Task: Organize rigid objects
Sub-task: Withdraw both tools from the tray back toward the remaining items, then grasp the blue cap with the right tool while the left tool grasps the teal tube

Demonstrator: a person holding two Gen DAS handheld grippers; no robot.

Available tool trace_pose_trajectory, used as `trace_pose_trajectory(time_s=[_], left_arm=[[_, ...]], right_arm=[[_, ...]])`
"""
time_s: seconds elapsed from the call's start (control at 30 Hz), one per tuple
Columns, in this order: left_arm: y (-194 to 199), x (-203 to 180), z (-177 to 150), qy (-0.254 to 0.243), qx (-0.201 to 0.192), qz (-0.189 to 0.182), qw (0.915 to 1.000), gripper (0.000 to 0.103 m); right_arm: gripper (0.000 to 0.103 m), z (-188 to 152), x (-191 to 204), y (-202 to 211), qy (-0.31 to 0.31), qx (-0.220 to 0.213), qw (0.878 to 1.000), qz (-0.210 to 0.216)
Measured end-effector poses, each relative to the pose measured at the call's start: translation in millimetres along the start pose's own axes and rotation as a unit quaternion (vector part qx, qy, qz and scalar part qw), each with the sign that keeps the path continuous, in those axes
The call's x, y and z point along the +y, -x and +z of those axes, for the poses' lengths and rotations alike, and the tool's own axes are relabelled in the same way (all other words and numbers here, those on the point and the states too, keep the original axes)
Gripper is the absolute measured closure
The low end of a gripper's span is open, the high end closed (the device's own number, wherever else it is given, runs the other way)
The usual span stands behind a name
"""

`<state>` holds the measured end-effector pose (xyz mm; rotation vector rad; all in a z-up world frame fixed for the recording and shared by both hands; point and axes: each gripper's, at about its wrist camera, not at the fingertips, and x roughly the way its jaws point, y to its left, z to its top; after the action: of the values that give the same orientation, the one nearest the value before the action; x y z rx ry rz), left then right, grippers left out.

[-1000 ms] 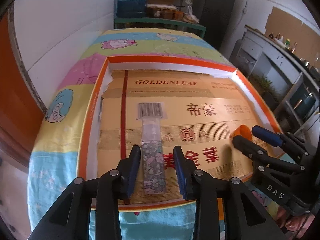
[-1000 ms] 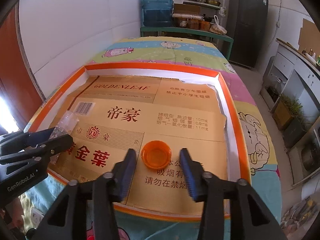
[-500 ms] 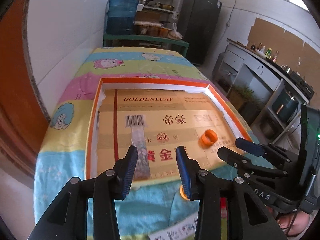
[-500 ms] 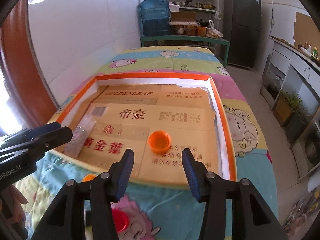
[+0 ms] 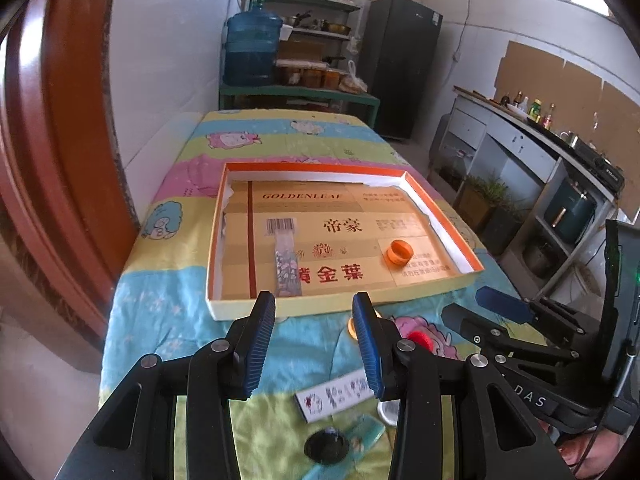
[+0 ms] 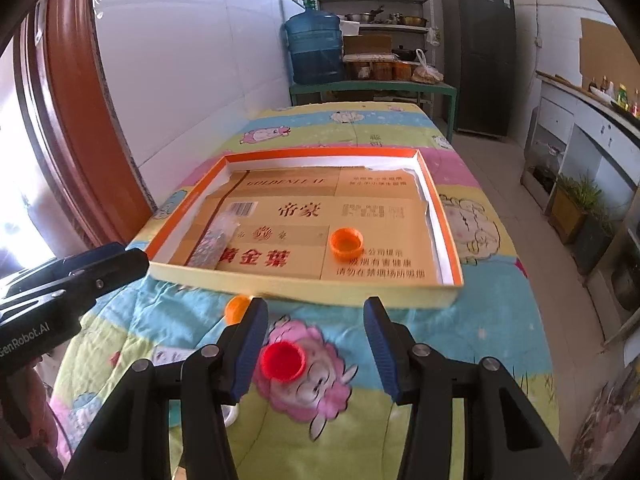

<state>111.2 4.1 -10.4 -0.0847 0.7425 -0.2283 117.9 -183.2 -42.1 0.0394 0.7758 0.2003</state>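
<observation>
Both grippers hang over the quilt, near side of the tray (image 5: 440,200). The left gripper (image 5: 315,344) and right gripper (image 6: 316,344) stand spread, pinching nothing. In the tray lie a floral strip (image 5: 286,266) left and an orange cap (image 5: 398,252) right.

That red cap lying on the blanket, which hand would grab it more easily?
Probably the right: the red cap lies just ahead of the open right gripper, near its left finger. The left gripper points at bare blanket.

Orange cap (image 6: 346,243), red cap (image 6: 282,361) — floral strip (image 5: 286,267), orange-rimmed tray (image 5: 320,167), pastel cartoon cloth (image 6: 476,292).
</observation>
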Motion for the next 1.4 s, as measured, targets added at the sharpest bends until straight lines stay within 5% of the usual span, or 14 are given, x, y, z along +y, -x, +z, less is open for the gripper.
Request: trace_pose_trajectory(time_s=[0.33, 0.9, 1.4], left_arm=[[29.1, 8.1, -24.0, 0.006, -0.007, -0.009, 0.9999, 0.061], [49.5, 12.3, -73.4, 0.001, -0.003, -0.033, 0.9994, 0.061], [50.2, 15.4, -102.7, 0.002, 0.012, -0.054, 0.9985, 0.061]], right_arm=[[0.053, -31.3, 13.9, 24.8, -0.001, 0.017, 1.000, 0.009], [0.053, -107.7, 59.3, 62.3, 0.102, 0.039, 0.989, 0.096], [0.055, -131.9, 71.3, 50.3, 0.115, 0.063, 0.985, 0.110]])
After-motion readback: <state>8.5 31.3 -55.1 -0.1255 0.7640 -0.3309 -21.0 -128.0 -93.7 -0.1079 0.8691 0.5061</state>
